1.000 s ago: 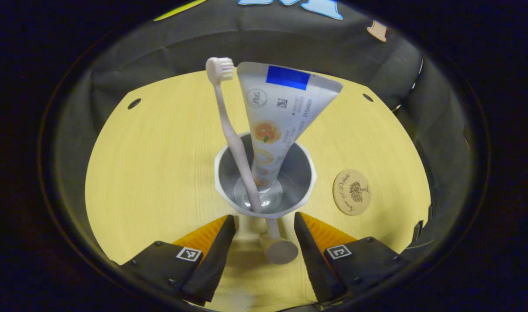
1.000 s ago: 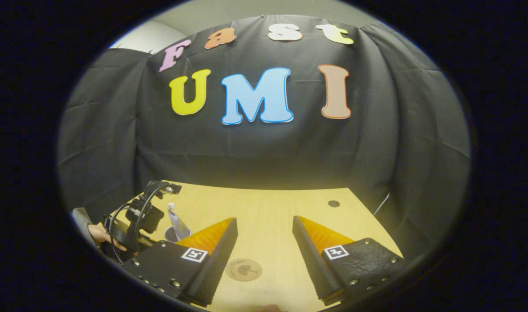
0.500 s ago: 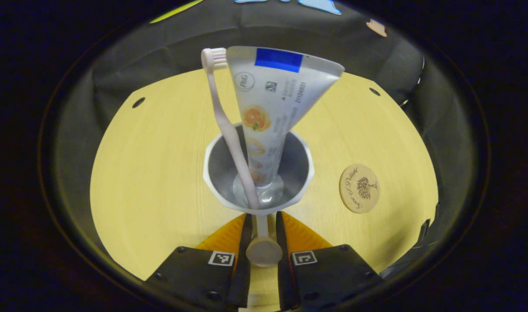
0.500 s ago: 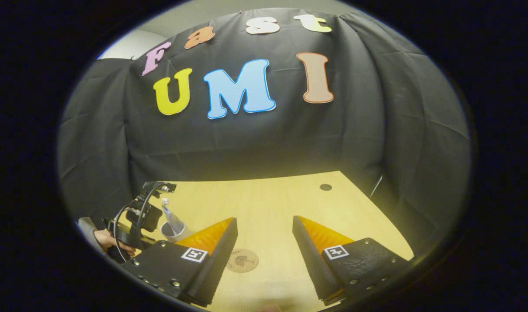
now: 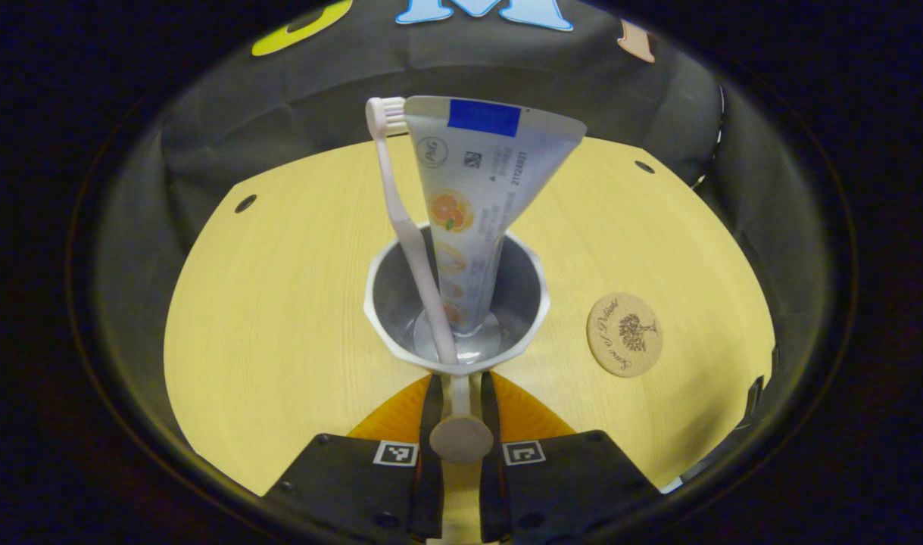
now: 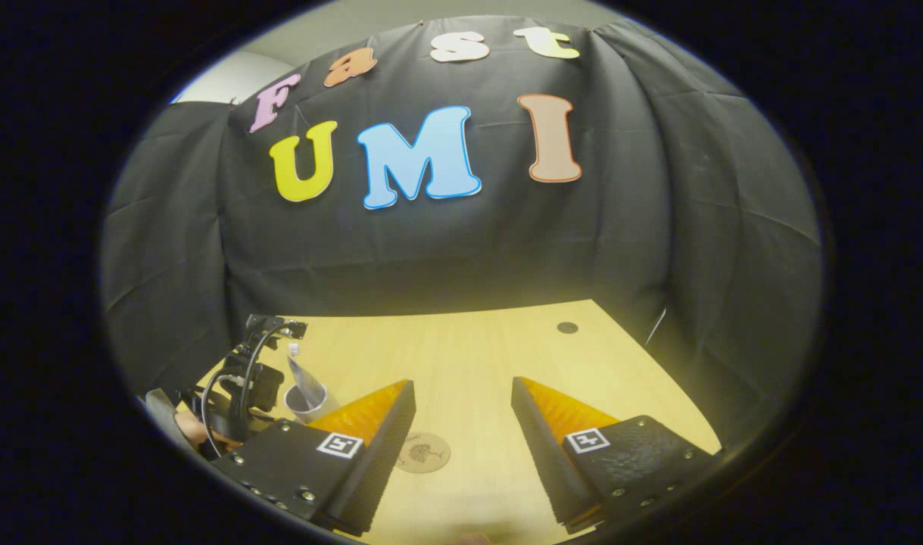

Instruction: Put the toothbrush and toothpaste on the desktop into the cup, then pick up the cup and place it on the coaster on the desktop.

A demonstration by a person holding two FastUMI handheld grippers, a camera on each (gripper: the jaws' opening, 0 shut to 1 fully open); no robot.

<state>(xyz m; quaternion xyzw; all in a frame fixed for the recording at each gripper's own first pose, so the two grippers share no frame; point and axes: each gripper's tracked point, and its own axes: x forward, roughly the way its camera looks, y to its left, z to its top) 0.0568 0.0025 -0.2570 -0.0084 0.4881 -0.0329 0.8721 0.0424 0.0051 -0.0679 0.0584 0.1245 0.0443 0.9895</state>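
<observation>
Whereas a second ago they stood apart, the left tongs (image 5: 456, 393) now clamp the handle of the pale grey plastic cup (image 5: 456, 306), holding pink toothbrush (image 5: 404, 227) and white toothpaste tube (image 5: 476, 204). Right of it on the yellow wooden table (image 5: 279, 288) lies the round cork coaster (image 5: 625, 334), unobstructed. Right tongs (image 6: 463, 424) stay apart, empty.

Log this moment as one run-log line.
left gripper: shut on cup handle | cup: holds toothbrush, toothpaste | coaster: bare | right gripper: open, idle

Pale wooden desktop (image 6: 461, 356) with round holes, black cloth wall (image 6: 658, 242) draped behind
</observation>
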